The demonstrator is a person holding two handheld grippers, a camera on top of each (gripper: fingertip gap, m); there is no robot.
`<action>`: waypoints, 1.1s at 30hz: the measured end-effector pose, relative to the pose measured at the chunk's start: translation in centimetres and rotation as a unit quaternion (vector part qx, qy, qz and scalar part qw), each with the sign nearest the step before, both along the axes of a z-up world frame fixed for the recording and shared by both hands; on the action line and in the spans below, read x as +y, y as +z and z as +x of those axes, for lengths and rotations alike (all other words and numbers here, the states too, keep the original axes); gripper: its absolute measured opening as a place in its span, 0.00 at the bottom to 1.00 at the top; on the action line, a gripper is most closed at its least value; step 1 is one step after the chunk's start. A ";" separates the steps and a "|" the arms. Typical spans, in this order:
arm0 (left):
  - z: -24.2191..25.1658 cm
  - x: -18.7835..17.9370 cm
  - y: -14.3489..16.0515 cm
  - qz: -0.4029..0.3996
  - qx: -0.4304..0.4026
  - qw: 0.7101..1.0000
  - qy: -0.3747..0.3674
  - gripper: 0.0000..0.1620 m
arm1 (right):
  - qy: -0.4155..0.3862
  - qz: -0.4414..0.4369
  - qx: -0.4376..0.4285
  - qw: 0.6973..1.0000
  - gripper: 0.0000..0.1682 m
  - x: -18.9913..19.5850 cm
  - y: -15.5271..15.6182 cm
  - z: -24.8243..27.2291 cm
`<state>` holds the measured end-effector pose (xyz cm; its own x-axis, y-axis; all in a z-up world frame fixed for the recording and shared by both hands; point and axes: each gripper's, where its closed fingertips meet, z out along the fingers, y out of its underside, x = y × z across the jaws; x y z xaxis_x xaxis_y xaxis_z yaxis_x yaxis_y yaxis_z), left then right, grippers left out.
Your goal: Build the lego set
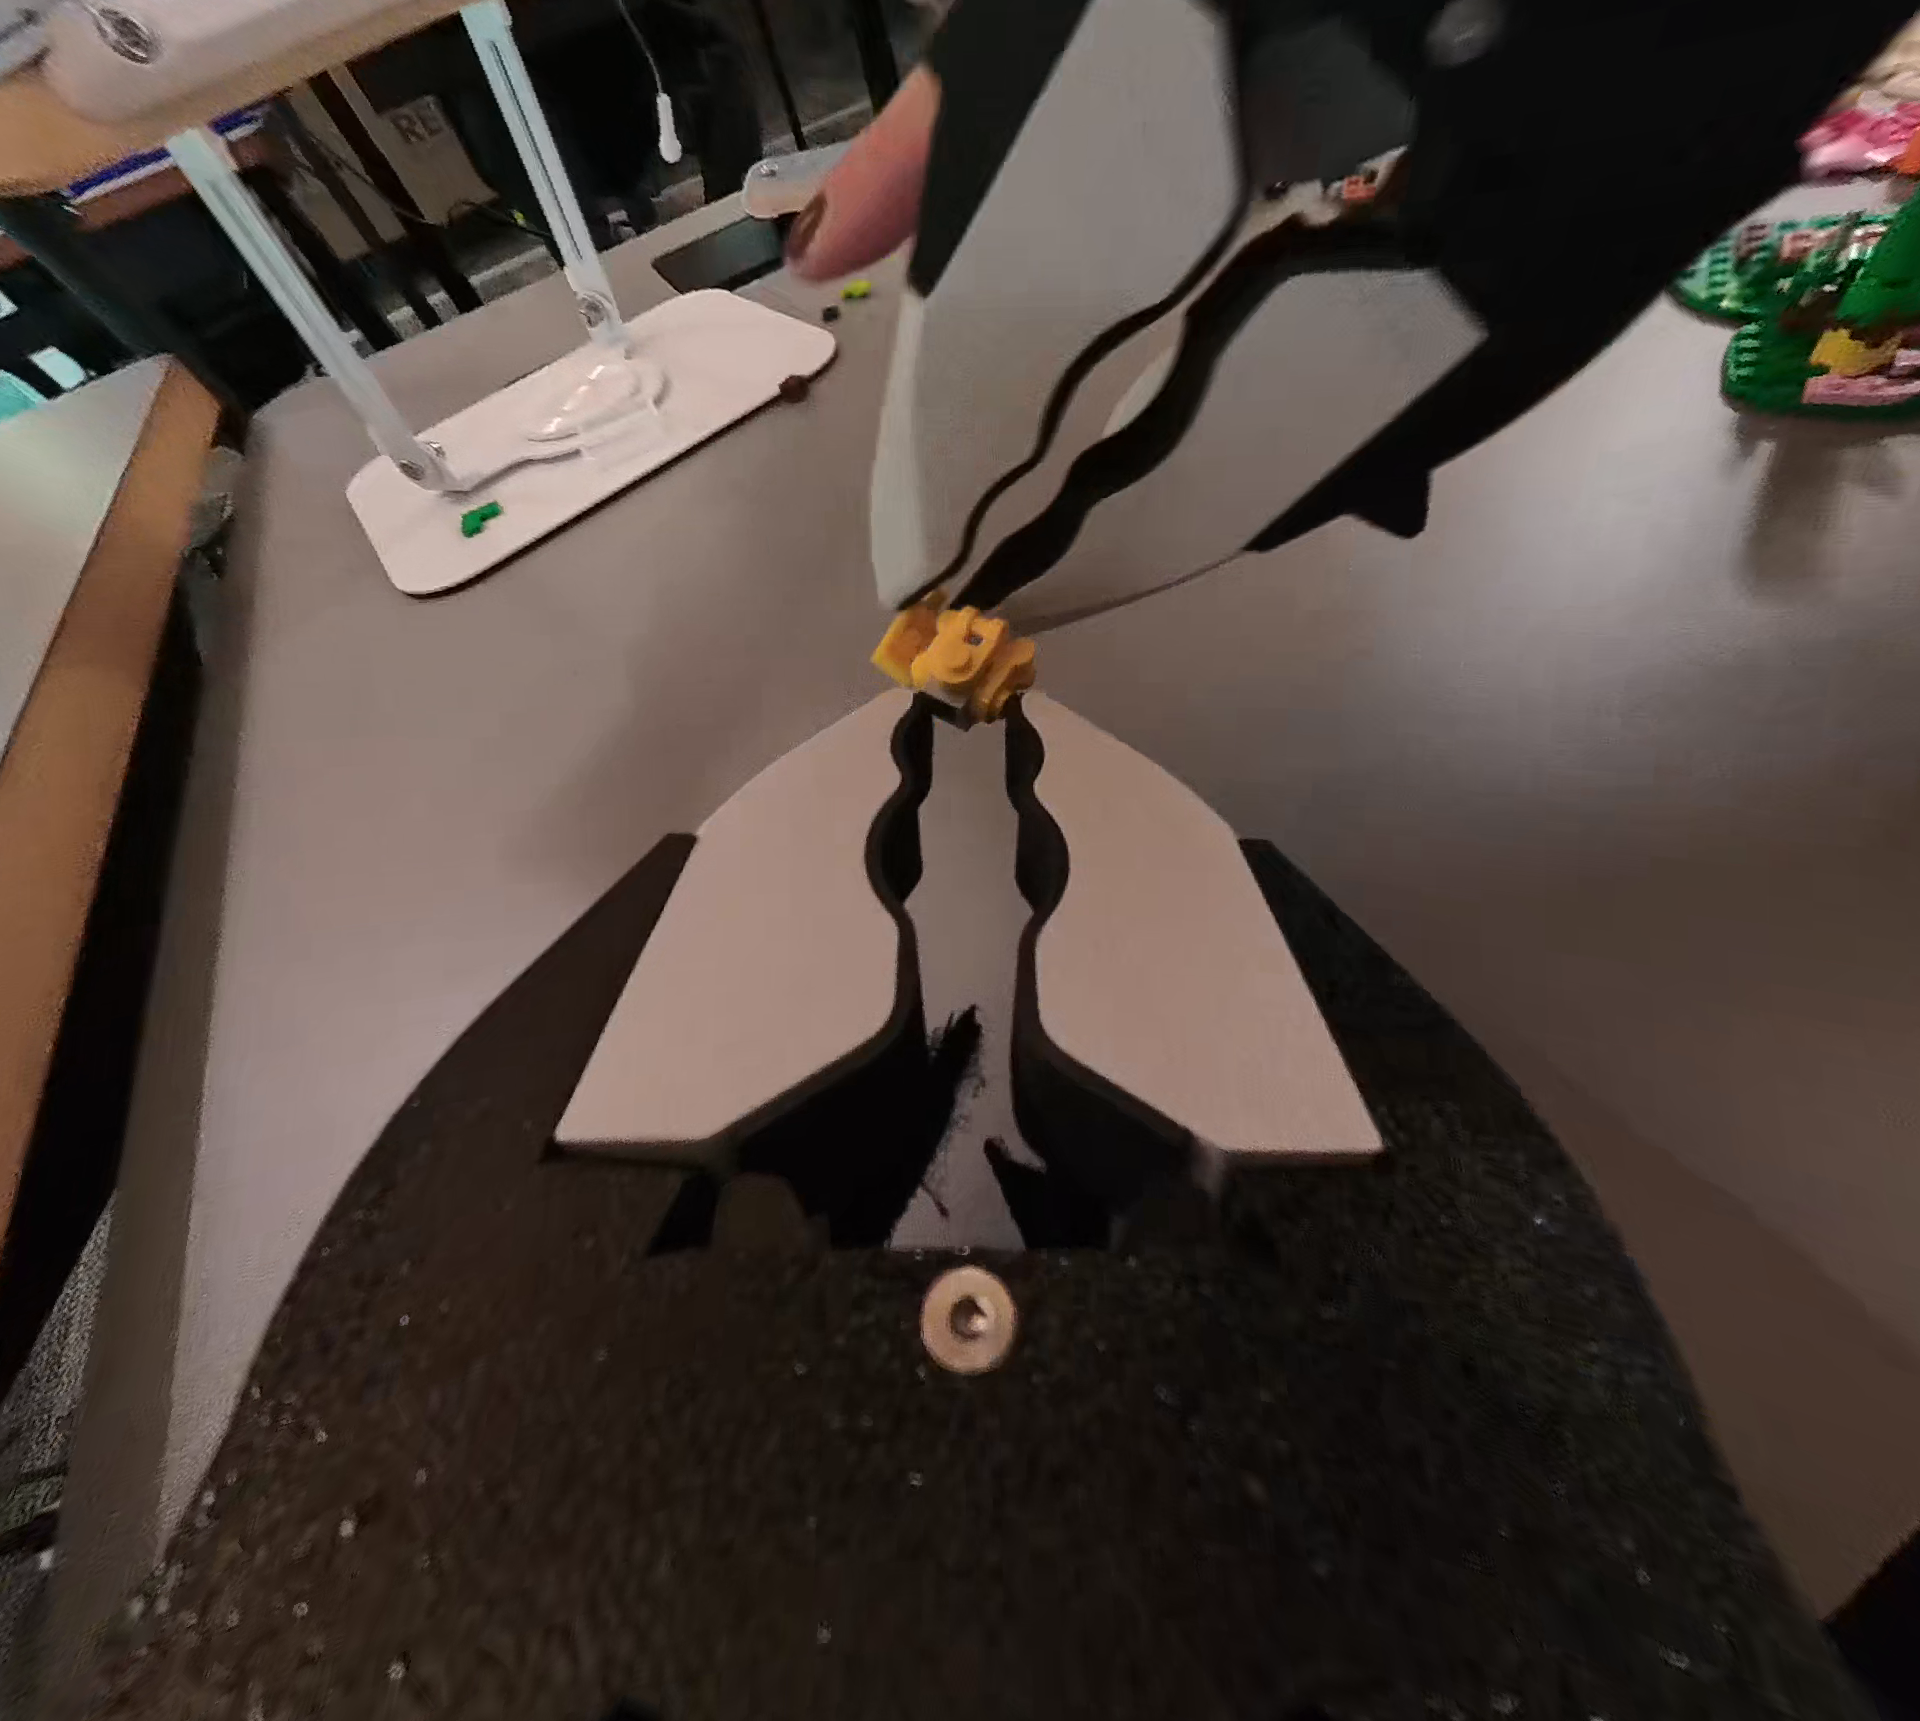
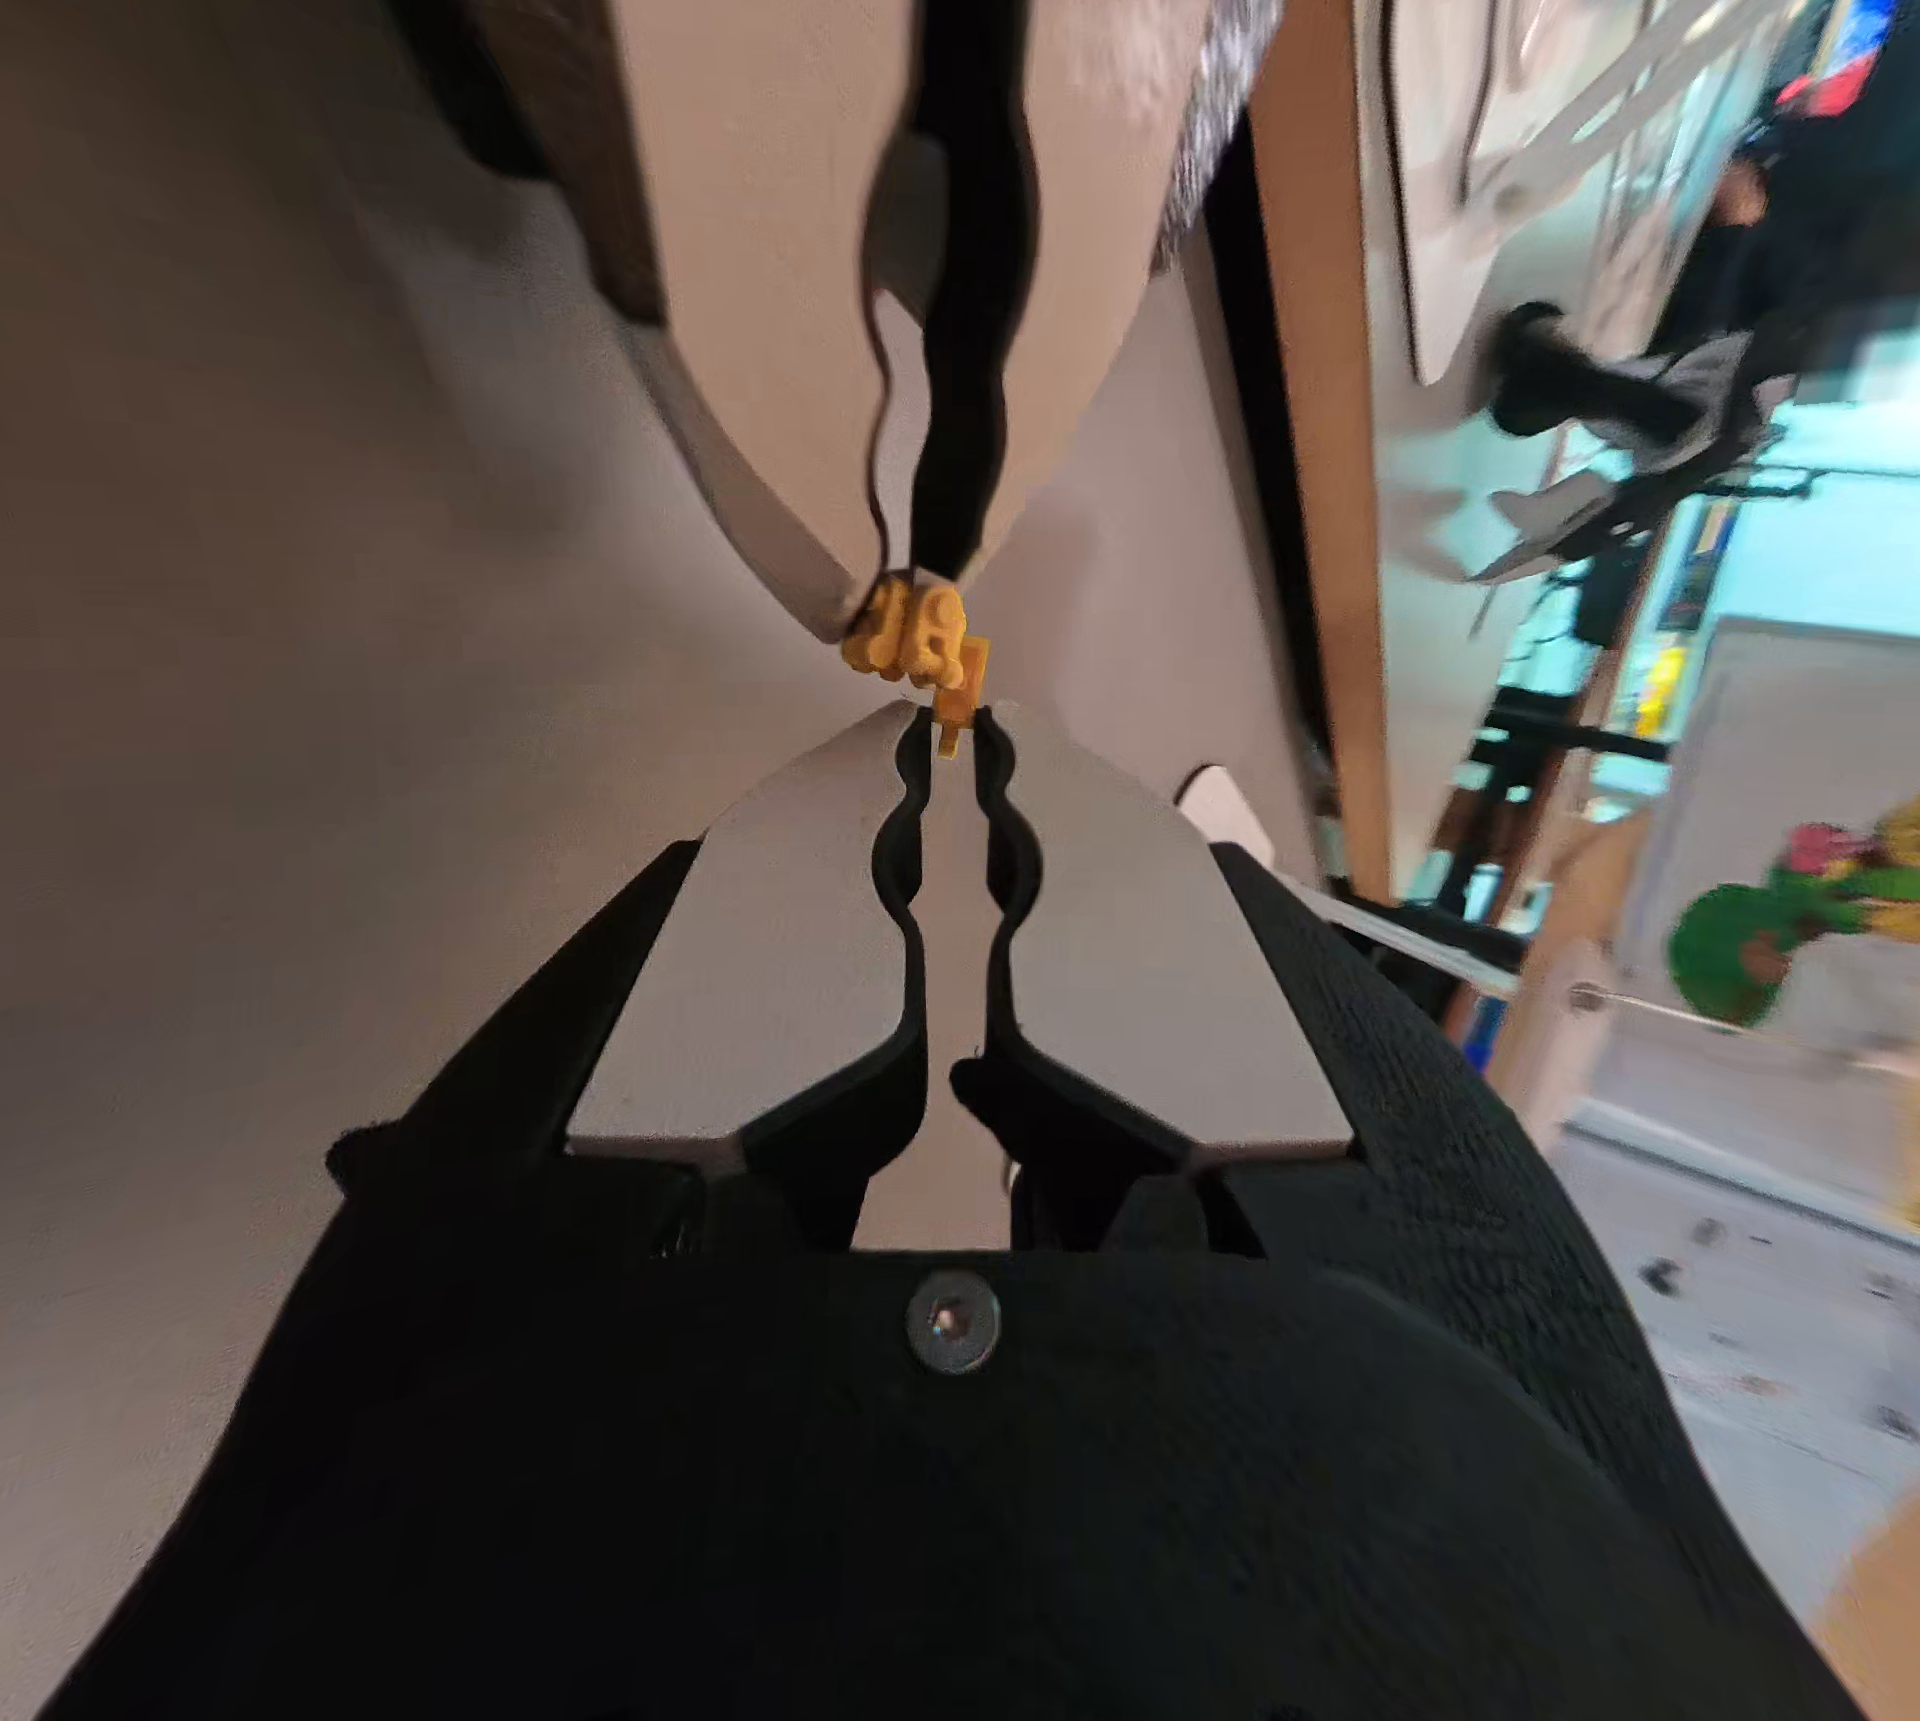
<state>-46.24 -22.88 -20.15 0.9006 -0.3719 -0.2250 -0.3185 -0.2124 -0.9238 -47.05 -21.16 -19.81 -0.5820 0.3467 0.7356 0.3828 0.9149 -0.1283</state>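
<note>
- Fingers of the left gripper (image 1: 964, 707) reach forward and level above the grey worktop (image 1: 1455, 788), closed on the lower end of a small yellow lego assembly (image 1: 956, 648); a grey piece shows at the point where they pinch it.
- Right gripper (image 1: 961, 596) comes down from the upper right at a steep slant, its body tilted over, tips meeting the same assembly from above.
- In the right wrist view, that gripper's fingers (image 2: 971, 715) are nearly closed on a thin yellow tab at the assembly's near end, with the left gripper's tips facing them from the far side.
- The yellow lego assembly hangs in the air between the two pairs of tips, clear of the worktop; motion blur makes it hard to say whether the tab is already seated on the rest.
- A hand (image 1: 868, 217) shows behind the right gripper's body, a finger stretched out towards the left.
- White stand base (image 1: 592, 435) sits on the worktop well to the left, with a small green brick (image 1: 480, 518) on it.
- Partly built green lego model (image 1: 1818, 321) stands on the worktop at the far right, well apart from the grippers.
</note>
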 end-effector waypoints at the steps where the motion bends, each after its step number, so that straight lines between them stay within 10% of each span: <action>1: 0.2 0.2 -0.2 -0.005 0.003 1.000 0.000 0.08 | 0.012 0.014 0.006 1.000 0.03 -0.4 0.3 0.5; 8: 0.2 0.8 -1.1 -0.023 0.041 0.999 0.023 0.08 | -0.040 0.044 -0.154 0.986 0.03 2.0 -1.3 5.8; 13: -0.1 0.8 -0.5 -0.009 0.034 0.999 0.029 0.08 | -0.243 -0.035 -0.440 0.864 0.03 4.9 -2.9 14.5; 19: -0.5 0.7 -0.4 -0.003 0.041 0.999 0.034 0.08 | -0.339 -0.056 -0.556 0.757 0.03 5.4 -4.6 17.2; 27: -1.8 0.5 -0.4 -0.001 0.045 0.997 0.059 0.08 | -0.367 -0.099 -0.541 0.750 0.03 4.2 -6.5 15.3; 33: -1.8 0.6 -0.3 0.004 0.048 0.997 0.057 0.08 | -0.330 -0.192 -0.430 0.818 0.19 3.9 -5.6 14.2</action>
<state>-48.03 -22.32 -20.47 0.9110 -0.2658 -0.3153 -0.3802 -0.2454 -0.8918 -32.80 -17.23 -25.45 -0.4197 0.9037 -0.0844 0.8771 0.4278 0.2183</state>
